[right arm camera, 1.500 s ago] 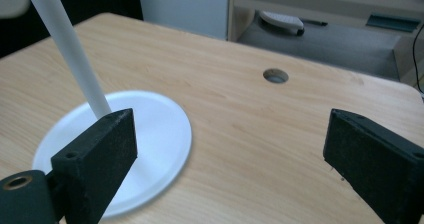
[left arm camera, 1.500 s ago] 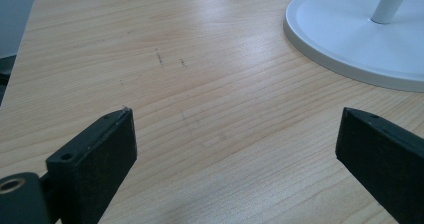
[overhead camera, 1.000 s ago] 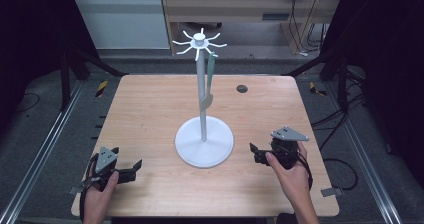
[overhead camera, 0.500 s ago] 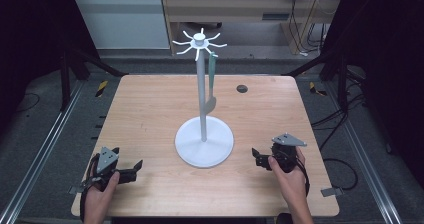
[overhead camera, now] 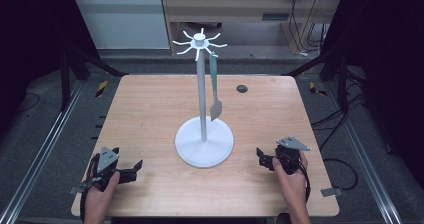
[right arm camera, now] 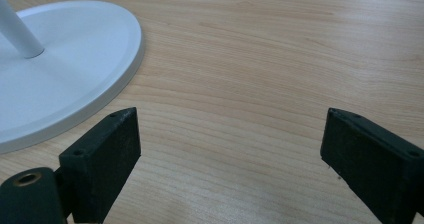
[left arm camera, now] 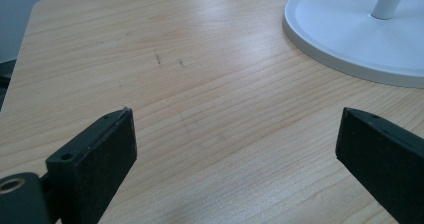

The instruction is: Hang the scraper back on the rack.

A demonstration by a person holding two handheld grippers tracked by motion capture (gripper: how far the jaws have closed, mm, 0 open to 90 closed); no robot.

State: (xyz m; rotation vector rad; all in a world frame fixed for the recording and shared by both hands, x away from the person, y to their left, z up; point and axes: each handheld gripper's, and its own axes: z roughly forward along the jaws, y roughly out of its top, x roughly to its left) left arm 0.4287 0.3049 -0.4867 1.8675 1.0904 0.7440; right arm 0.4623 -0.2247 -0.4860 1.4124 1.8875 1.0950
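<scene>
The desk (overhead camera: 150, 114) is pale wood with fine straight grain running across it. On it, the stand (overhead camera: 204, 143) is plain white from its round base up through the pole to the ring of hooks. The spatula (overhead camera: 215, 89) hanging beside the pole has a teal-green handle and a grey blade. Near the stand's base, the left gripper (overhead camera: 127, 172) and right gripper (overhead camera: 264, 157) have black jaws and grey three-cornered plates. Beyond the stand sits a small dark round disc (overhead camera: 242, 88).
</scene>
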